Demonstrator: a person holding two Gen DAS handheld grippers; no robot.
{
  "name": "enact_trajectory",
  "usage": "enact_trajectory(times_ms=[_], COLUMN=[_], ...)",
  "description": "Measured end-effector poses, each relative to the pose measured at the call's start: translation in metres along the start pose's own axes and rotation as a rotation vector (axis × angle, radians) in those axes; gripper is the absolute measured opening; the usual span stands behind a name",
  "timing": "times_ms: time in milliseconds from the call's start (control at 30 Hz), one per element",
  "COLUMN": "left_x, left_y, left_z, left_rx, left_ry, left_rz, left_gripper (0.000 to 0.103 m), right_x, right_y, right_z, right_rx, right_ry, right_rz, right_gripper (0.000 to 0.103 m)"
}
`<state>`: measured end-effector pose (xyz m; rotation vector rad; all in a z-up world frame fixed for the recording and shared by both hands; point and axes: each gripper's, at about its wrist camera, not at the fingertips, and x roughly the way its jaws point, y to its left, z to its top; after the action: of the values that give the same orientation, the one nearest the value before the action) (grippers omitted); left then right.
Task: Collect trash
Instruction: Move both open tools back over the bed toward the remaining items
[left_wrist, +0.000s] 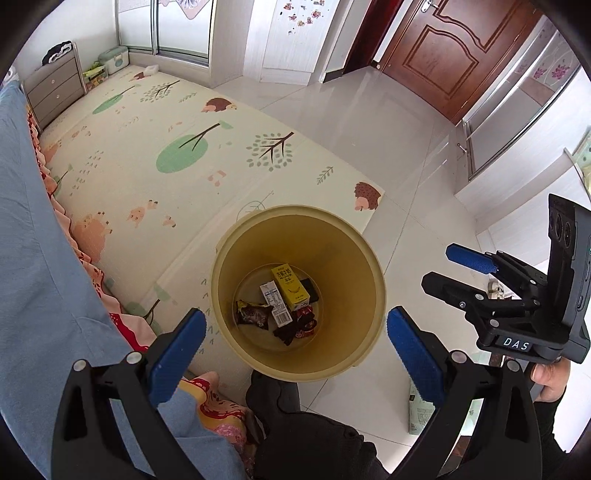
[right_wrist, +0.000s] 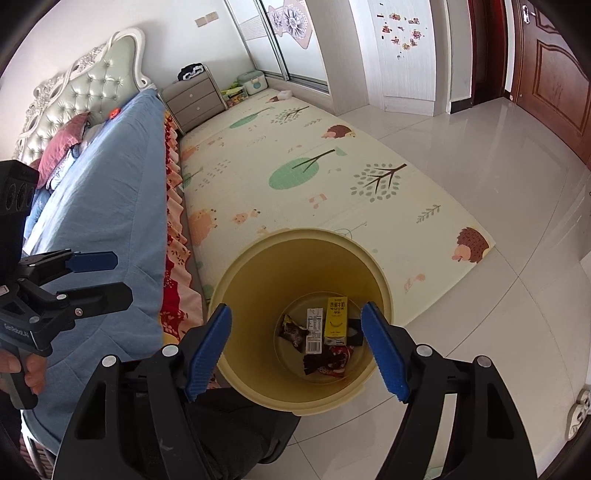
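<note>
Bin stands upright on the floor at the play mat's corner, mouth up. Inside: yellow carton lying flat, long axis toward the mat, among wrappers. Left gripper and right gripper both gape wide, empty, above the bin.

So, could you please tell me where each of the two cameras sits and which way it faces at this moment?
Left wrist: sits on the left gripper, looking steeply down into the yellow bin; its open blue fingers, the right gripper and a hand show.
Right wrist: sits on the right gripper, looking down into the same yellow bin beside the bed; its open fingers and the left gripper show.
Shared: the bin, its banana carton, the play mat.
</note>
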<state>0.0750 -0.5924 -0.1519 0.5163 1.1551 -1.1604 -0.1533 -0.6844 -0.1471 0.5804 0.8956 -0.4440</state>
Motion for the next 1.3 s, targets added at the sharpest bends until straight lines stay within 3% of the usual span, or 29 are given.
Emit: enact_trajectory(times_ms=[367, 933, 1300], left_x=[-0.108, -0.285, -0.355], left_y=[0.061, 0.212, 0.279], left_z=[-0.057, -0.225, -0.33], left_rx=[-0.093, -0.392, -0.573], left_ry=[-0.162, -0.361, -0.431], left_rz=[0.056, 0.348, 0.466], left_gripper=[0.098, 0.098, 0.098], right_x=[-0.03, -0.028, -0.022], right_y=[0.096, 0.341, 0.469], right_z=[0.015, -0.003, -0.043], right_rx=[-0.137, -0.493, -0.663], right_ry=[-0.064, -0.025, 0.043], right_rz=[0.125, 0.429, 0.572], right_gripper=[0.071, 0.071, 0.071])
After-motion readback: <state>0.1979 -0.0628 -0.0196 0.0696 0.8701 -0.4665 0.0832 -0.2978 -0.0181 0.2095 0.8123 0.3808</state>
